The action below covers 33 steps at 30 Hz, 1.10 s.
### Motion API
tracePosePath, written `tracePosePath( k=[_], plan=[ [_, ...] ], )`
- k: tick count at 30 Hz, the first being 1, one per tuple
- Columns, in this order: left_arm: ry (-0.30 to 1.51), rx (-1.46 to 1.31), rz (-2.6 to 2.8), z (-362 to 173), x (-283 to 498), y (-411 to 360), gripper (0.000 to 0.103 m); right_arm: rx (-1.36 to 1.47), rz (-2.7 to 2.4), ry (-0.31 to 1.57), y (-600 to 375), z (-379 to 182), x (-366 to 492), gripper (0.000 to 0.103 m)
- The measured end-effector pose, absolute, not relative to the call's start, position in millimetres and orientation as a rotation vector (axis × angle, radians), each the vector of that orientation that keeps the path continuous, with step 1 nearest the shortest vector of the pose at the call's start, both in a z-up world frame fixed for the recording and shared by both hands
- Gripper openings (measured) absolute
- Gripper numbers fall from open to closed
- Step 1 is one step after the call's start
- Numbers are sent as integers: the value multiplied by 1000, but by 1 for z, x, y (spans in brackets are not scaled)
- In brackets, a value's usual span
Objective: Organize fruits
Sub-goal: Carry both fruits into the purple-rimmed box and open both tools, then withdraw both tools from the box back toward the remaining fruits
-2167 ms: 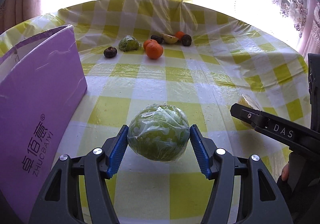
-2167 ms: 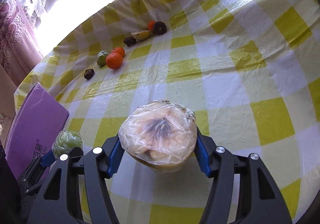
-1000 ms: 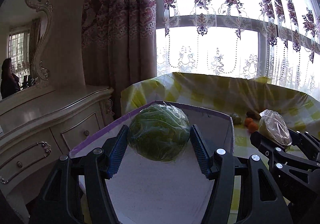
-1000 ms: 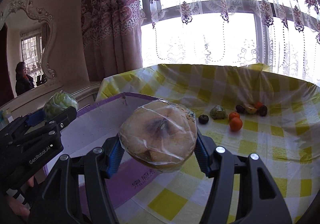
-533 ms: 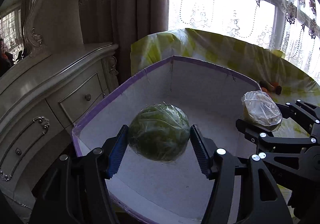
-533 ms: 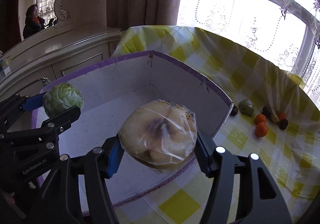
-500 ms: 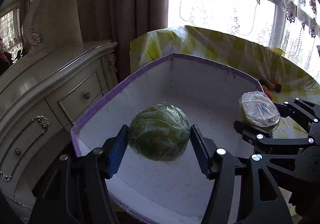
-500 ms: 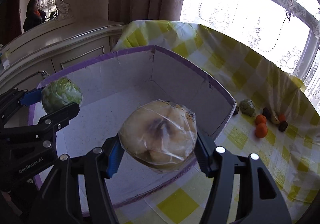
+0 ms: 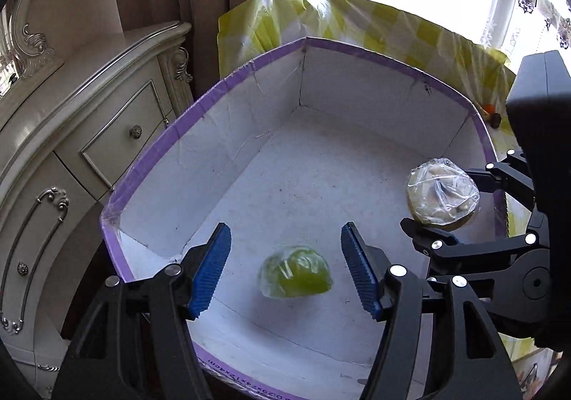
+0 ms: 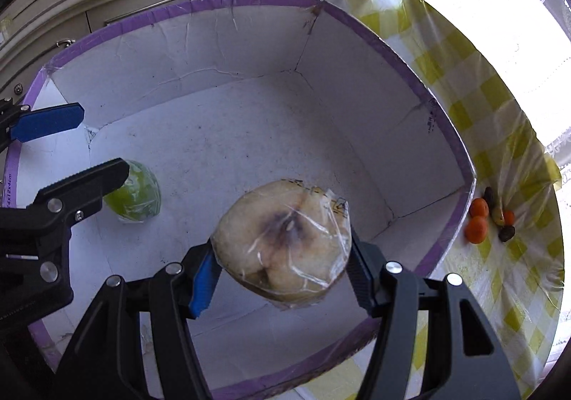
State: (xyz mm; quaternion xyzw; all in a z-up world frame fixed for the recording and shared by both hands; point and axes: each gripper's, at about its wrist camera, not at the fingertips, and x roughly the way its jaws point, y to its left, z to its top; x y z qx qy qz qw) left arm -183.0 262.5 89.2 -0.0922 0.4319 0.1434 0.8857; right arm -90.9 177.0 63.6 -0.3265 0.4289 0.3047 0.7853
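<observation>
Your right gripper, clamped on the wrapped pale fruit, hangs over the box floor straight below, while your left gripper is opening, its green fruit lying free on the floor.

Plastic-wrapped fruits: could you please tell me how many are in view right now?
2. The green plastic-wrapped fruit lies on the floor of the purple-rimmed white cardboard box; the pale tan plastic-wrapped fruit is clamped in the right gripper above the box. Others may be hidden.
</observation>
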Motion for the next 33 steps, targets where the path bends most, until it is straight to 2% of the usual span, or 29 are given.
tracePosePath(
  k=[5,9,13,17,33],
  plan=[
    [900,-190,305,91,-184,266,65,-713,669,952,180,57,-90,64],
    [902,-189,302,90,-184,264,71,-696,669,940,180,58,-89,77],
    [898,-179,319,91,-184,264,80,-695,661,917,180,64,-93,82],
    [897,-171,331,91,-185,264,83,-700,651,871,178,70,-101,89],
    [853,-97,410,109,-188,245,88,-559,667,767,151,85,-108,90]
  ],
)
